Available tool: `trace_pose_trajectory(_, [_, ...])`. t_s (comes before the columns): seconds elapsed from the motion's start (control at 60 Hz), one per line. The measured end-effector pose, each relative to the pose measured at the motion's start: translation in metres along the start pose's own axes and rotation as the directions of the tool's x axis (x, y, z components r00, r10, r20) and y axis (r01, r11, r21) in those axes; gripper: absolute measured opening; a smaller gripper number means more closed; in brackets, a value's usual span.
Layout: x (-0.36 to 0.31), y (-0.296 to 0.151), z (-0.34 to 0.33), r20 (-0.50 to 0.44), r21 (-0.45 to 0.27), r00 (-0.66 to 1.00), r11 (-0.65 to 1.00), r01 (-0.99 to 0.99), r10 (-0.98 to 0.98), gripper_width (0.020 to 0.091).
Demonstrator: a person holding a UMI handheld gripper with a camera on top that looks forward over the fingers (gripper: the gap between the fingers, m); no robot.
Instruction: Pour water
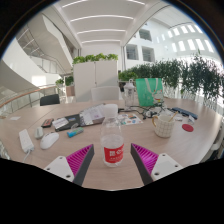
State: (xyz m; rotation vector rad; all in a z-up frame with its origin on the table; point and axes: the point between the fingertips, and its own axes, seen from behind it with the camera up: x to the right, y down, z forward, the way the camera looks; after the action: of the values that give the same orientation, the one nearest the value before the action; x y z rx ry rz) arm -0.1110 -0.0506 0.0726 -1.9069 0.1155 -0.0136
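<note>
Between the fingers, gripper view: a small clear water bottle (113, 145) with a white cap and a red-and-white label stands upright on the desk (60, 150).
Tongs (112, 160): spread, one magenta pad (80, 160) at each side of the bottle, with a gap visible on both sides; the bottle rests on the desk itself.
Just beyond the bottle: a clear plastic container (103, 98) and crumpled clear wrapping (95, 115).
Beyond the right finger: a pale woven basket (164, 125), a small red lid (187, 127) beside it, and a green bag (150, 92) farther back.
Beyond the left finger: a white computer mouse (50, 140), a white remote-like object (25, 141), a dark flat item (62, 123) and a pink-and-teal marker (75, 132).
Far side of the desk: white cabinets (95, 78) topped with green plants (95, 59), and a hedge of plants (185, 75) to the right.
Overhead: long strip lights (100, 18) on a white ceiling.
</note>
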Motion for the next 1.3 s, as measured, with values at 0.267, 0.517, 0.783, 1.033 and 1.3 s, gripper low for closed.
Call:
trace_pose_trajectory(0.267, [-0.005,-0.019,0.075,0.089,0.063,0.995,0.997,0.050,-0.055,0.0684])
trace_pose_trajectory(0.517, [-0.015,-0.021,0.095,0.142,0.084,0.988,0.995,0.052,-0.063,0.0433])
trace_pose_trajectory(0.783, [-0.011,-0.042,0.096,0.193,0.009,0.981,1.000,-0.008,0.006,0.0384])
trace_pose_trajectory(1.033, [0.075,-0.125,0.123,0.210,-0.175,0.607,0.640,-0.748,0.767,0.0384])
trace_pose_trajectory(1.3, [0.098,-0.157,0.134,0.105,-0.445,-0.418,-0.333,-0.831,0.902,0.0383])
